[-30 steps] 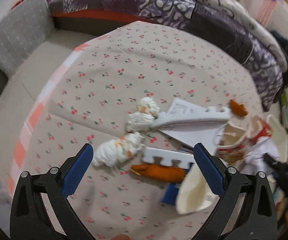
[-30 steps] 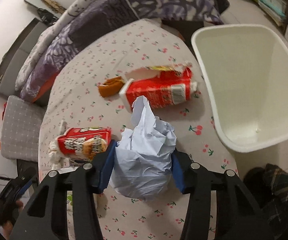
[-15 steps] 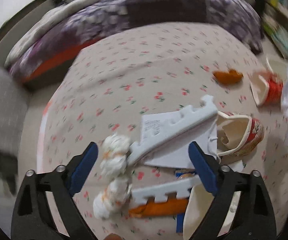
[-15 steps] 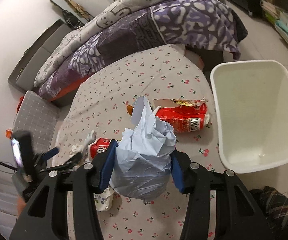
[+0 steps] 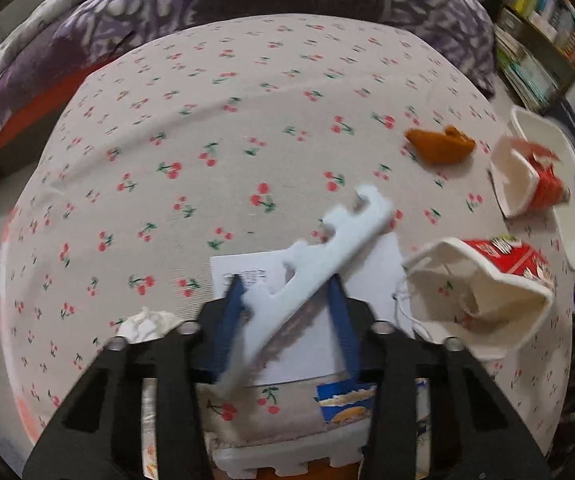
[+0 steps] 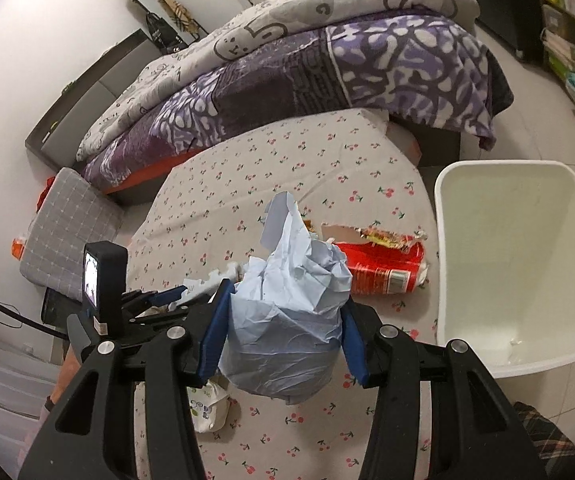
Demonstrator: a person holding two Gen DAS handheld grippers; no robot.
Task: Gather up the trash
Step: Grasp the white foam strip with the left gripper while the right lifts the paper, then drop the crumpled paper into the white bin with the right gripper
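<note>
My left gripper is shut on a white notched foam strip, held tilted above a white paper sheet on the cherry-print table. My right gripper is shut on a crumpled pale-blue paper ball, above the table's near edge. A white bin stands on the floor to the right of the table. A torn red carton lies near the bin; it also shows in the left wrist view. The left gripper shows in the right wrist view.
Another torn red-and-white carton, an orange scrap, a white crumpled tissue, a second foam strip and a blue wrapper lie on the table. A purple quilt covers the bed behind. A grey cushion lies at left.
My left gripper moved forward and closed on the upper foam strip, lifting it askew. My right gripper rose and drew back with the paper ball, bringing the bin farther off.
</note>
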